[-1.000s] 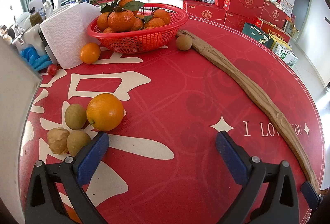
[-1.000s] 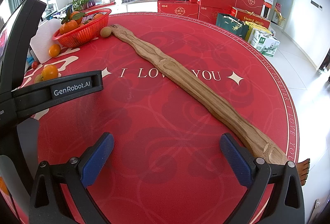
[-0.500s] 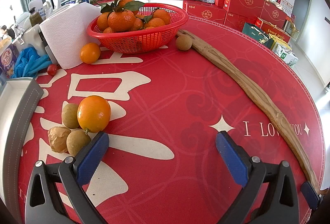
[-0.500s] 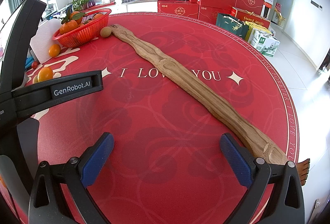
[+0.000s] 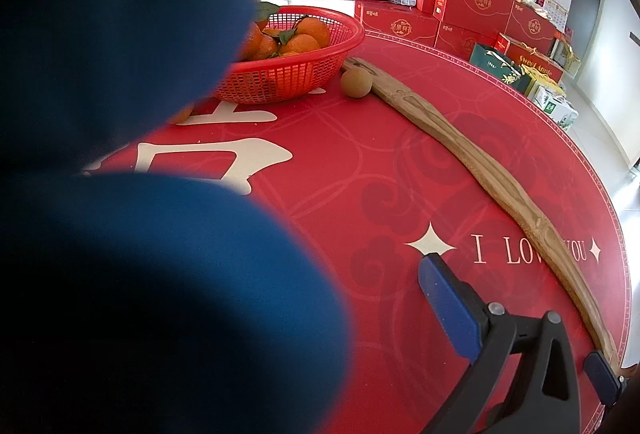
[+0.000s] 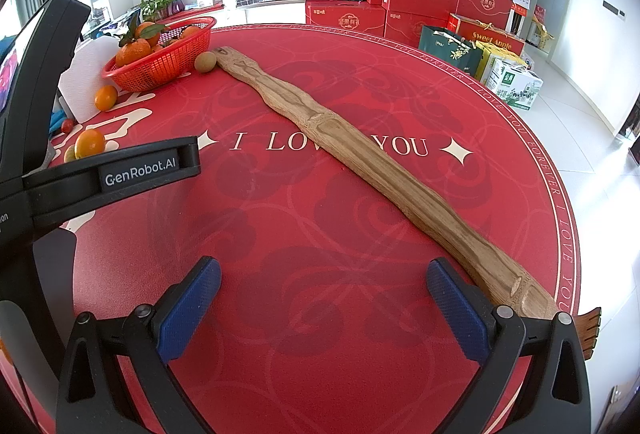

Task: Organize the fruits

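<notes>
Right gripper [image 6: 320, 310] hung spread and empty over the near red counter [image 6: 320, 234], nothing between its pads. Left gripper: one blue pad [image 5: 448, 310] showed, a dark blue blur [image 5: 140, 194] hid the rest, so I could not tell its state. Loose oranges [image 6: 90, 143] lay far left, short of the red basket [image 6: 160, 64]; a brown fruit [image 6: 205, 61] touched the wooden strip [image 6: 360, 162]. I judged collecting barely begun; next called for reaching a loose fruit.
</notes>
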Action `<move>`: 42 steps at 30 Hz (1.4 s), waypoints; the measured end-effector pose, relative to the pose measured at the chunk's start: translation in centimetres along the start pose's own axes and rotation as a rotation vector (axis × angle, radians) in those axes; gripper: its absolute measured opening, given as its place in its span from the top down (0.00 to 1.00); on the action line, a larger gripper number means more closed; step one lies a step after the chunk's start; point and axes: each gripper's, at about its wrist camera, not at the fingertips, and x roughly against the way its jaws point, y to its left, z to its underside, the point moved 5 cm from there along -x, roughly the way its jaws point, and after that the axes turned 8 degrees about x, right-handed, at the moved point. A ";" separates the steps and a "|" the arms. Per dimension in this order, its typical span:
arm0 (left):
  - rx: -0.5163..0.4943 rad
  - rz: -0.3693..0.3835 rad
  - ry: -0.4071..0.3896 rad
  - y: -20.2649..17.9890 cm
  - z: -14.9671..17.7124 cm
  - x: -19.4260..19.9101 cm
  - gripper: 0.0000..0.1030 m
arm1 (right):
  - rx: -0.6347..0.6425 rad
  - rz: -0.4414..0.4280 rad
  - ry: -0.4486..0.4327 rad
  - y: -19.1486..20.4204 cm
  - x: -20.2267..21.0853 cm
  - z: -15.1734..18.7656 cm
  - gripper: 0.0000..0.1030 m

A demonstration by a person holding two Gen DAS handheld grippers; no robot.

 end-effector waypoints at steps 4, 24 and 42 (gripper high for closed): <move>0.001 0.001 0.001 0.1 0.0 0.1 0.00 | 0.000 0.000 0.000 0.0 0.0 0.0 0.00; -0.001 0.000 0.000 0.3 0.1 0.2 0.00 | 0.000 0.000 0.000 0.1 0.0 -0.1 0.00; 0.000 0.000 0.000 0.2 0.1 0.2 0.00 | 0.000 0.000 0.000 0.1 0.0 0.0 0.00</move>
